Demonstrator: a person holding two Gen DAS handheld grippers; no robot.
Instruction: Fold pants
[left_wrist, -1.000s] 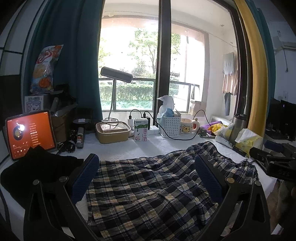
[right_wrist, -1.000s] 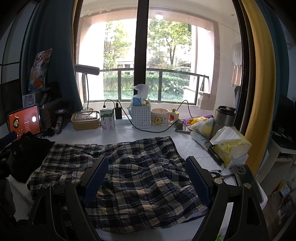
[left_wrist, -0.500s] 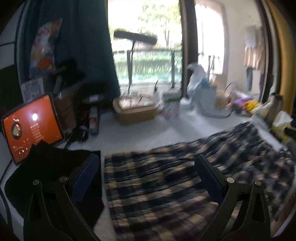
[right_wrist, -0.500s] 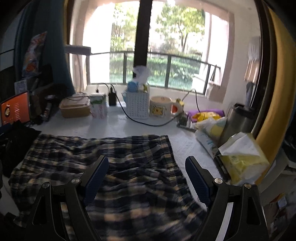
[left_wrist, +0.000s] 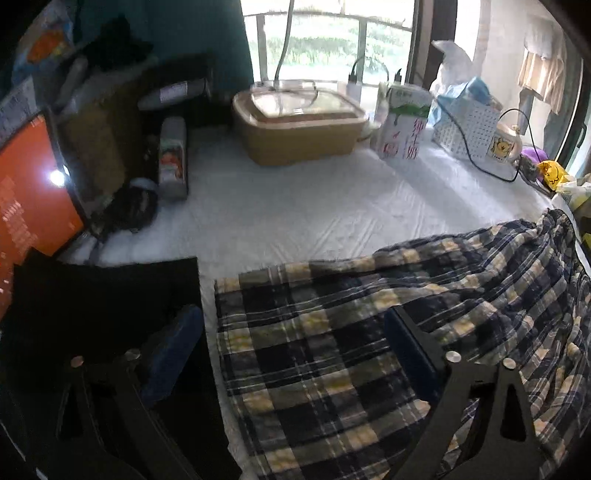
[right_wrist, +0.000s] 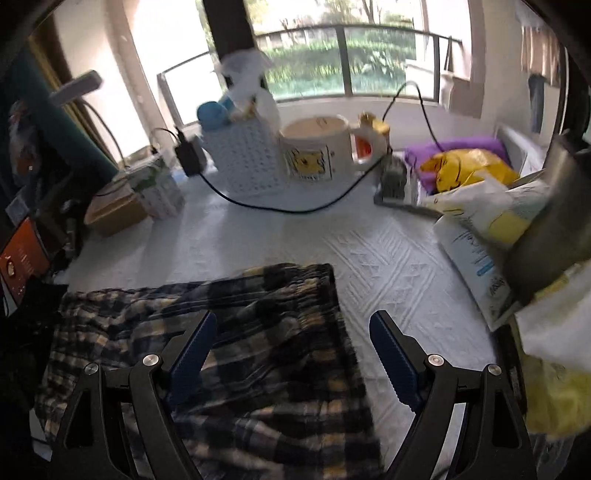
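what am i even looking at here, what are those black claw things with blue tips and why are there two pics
Each claw is a hand-held two-finger gripper with blue rubber pads; a person carries one in each hand, and no robot arm is involved. A fisheye camera sits on each gripper, looking forward along its fingers, which gives two pictures. One shows the left gripper, the other the right gripper. Both are open and hold nothing. Below them lie the dark blue and yellow plaid pants, spread on a table with a white textured cover; they are to be folded. At the back stand a white mug with a yellow cartoon print, a white perforated plastic basket and a tan lidded box.
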